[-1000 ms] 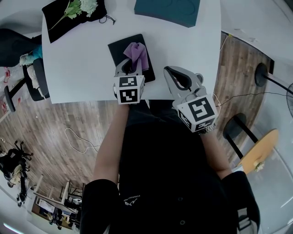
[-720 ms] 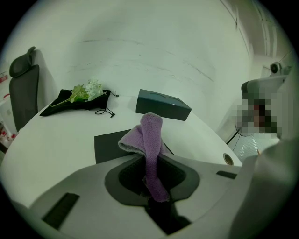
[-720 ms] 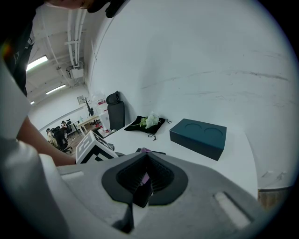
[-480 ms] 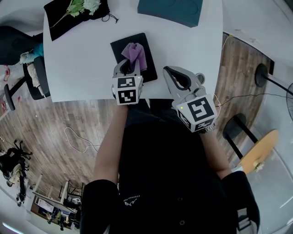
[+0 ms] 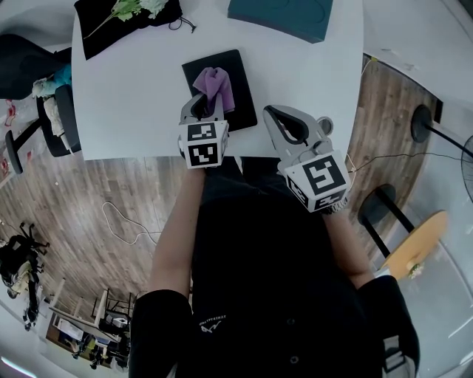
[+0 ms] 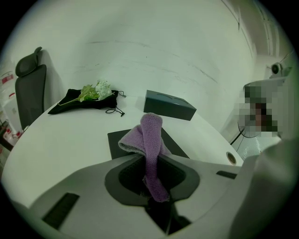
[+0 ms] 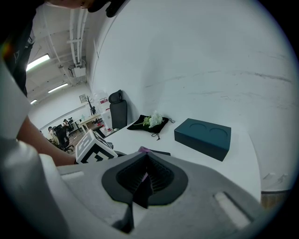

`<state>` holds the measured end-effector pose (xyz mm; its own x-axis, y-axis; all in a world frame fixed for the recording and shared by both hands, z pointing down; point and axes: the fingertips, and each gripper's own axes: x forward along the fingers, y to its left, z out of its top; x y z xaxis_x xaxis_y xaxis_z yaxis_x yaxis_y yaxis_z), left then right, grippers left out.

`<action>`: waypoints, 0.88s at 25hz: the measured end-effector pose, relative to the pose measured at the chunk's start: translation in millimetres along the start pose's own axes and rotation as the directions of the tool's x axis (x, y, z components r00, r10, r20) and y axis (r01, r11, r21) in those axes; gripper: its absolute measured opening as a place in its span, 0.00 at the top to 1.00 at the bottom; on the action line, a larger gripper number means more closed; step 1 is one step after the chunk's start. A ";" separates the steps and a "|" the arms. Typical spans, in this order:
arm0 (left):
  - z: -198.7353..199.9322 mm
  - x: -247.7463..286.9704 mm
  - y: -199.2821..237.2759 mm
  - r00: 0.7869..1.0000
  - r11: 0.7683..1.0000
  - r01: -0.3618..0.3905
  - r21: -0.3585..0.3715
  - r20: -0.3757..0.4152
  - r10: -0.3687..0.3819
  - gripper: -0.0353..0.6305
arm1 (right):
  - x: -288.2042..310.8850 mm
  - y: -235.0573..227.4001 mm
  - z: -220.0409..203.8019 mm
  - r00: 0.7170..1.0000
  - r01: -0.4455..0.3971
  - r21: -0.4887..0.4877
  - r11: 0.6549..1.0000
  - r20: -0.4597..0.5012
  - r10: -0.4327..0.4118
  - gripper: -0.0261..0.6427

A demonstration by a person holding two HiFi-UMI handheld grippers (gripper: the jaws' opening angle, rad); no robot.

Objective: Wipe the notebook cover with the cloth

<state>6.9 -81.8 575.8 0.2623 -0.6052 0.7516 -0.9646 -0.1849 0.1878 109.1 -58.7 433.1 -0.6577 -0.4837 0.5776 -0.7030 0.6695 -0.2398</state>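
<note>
Looking down from the head view, the left gripper reaches over the near edge of the white table and its jaws are pinched on a purple cloth. The cloth lies bunched on the black notebook, which rests flat near the table's front edge. The right gripper hovers just right of the notebook, its tips over the table edge. A teal box sits at the far side, and a black pouch with a flower sprig lies at the far left corner.

Seen from the left gripper view, the jaws are clamped on one end of the cloth, which rises in a fold and drapes onto the notebook beyond. The box, the pouch and a dark chair stand farther off.

Turning to the right gripper view, the jaws are pressed together with nothing between them. Past them show the left gripper's marker cube, a sliver of the cloth, the notebook's edge, the box and the pouch.
</note>
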 end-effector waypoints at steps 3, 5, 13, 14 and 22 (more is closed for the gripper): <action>-1.4 -1.9 3.8 1.000 1.000 -0.005 -0.006 0.004 0.005 0.85 | 1.5 3.0 -1.2 1.000 -0.005 -0.004 1.000 -0.005 0.005 0.96; -2.0 -3.3 6.5 1.000 1.000 -0.010 -0.008 0.005 0.010 0.85 | 2.4 4.8 -1.2 1.000 -0.010 -0.008 1.000 -0.007 0.010 0.96; -6.2 -10.4 17.5 0.999 0.999 -0.035 -0.020 0.008 0.035 0.85 | 4.5 9.9 -1.9 1.000 -0.023 -0.014 1.000 -0.011 0.023 0.96; -7.0 -10.9 18.4 0.999 0.999 -0.038 -0.021 0.008 0.038 0.85 | 4.8 10.2 -2.4 1.000 -0.025 -0.015 1.000 -0.012 0.025 0.96; -11.1 -17.3 27.6 0.998 0.997 -0.065 -0.035 0.014 0.065 0.85 | 5.7 14.8 -2.9 0.999 -0.037 -0.019 0.999 -0.014 0.036 0.96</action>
<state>-24.6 -67.9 575.0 0.1991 -0.6264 0.7536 -0.9799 -0.1182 0.1606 95.7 -50.0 435.1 -0.6790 -0.4513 0.5791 -0.6732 0.6975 -0.2456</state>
